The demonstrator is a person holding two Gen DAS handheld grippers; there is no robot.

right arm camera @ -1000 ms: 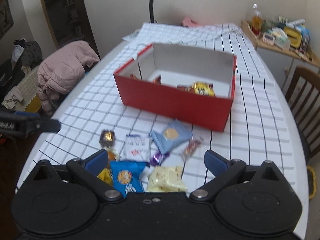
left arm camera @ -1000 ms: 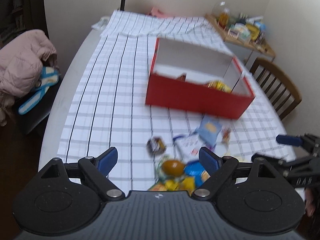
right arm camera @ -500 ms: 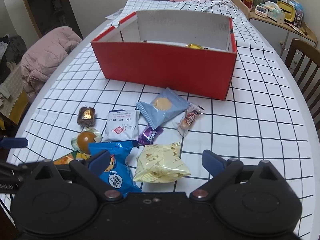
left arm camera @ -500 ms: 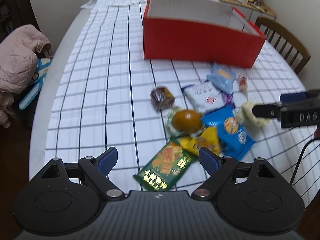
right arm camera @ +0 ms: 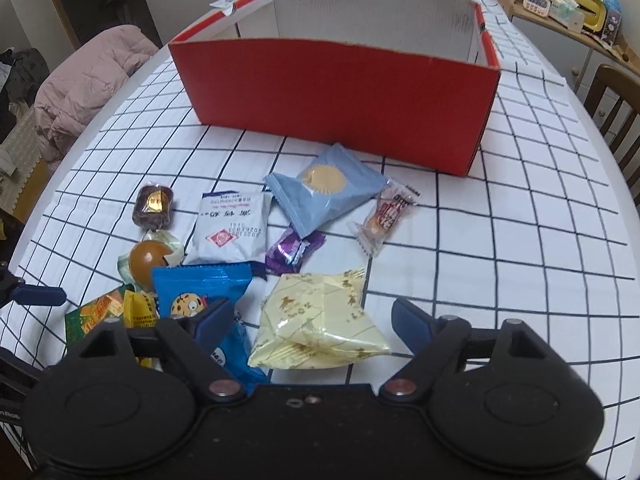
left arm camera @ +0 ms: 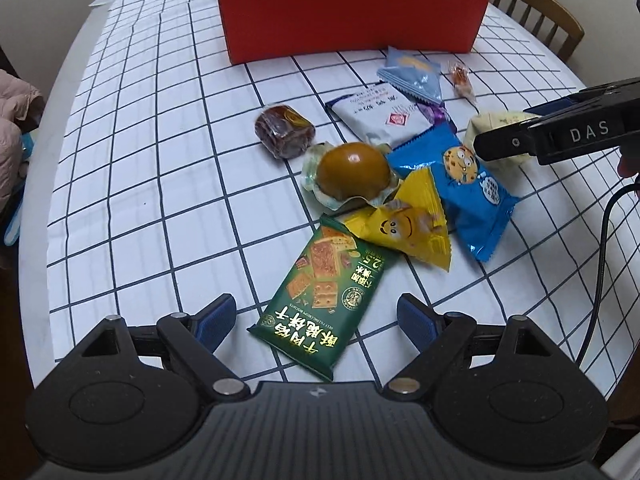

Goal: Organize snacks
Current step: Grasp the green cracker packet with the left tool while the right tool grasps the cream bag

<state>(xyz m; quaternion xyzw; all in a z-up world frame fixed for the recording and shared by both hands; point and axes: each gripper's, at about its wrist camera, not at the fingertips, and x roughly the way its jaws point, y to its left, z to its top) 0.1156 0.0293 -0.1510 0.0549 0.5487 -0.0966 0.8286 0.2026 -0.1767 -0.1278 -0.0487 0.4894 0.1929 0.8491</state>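
Several snack packets lie on the checked cloth in front of a red box point(left arm camera: 352, 12). My left gripper point(left arm camera: 316, 316) points down over a green cracker packet point(left arm camera: 320, 300). Its jaws are closing with the packet between them, and the pads stand clear of it. My right gripper point(right arm camera: 312, 318) straddles a pale yellow packet point(right arm camera: 316, 320). Its jaws are closing too, without pressing on it, and its left finger point(right arm camera: 212, 318) hangs over a blue cookie packet point(right arm camera: 200, 288). A round golden pastry point(left arm camera: 354, 170) and a yellow triangular packet point(left arm camera: 404, 224) lie between the two.
A brown cake point(left arm camera: 286, 130), a white packet point(left arm camera: 380, 116), a light blue packet point(right arm camera: 326, 192), a purple candy point(right arm camera: 294, 250) and a small wrapped candy point(right arm camera: 384, 216) lie nearer the box. A wooden chair point(left arm camera: 536, 12) stands at the right, a pink jacket point(right arm camera: 88, 80) at the left.
Both grippers have sunk toward the snack pile and tipped downward. The green packet now lies between the left fingers, the pale yellow one between the right fingers, which have narrowed.
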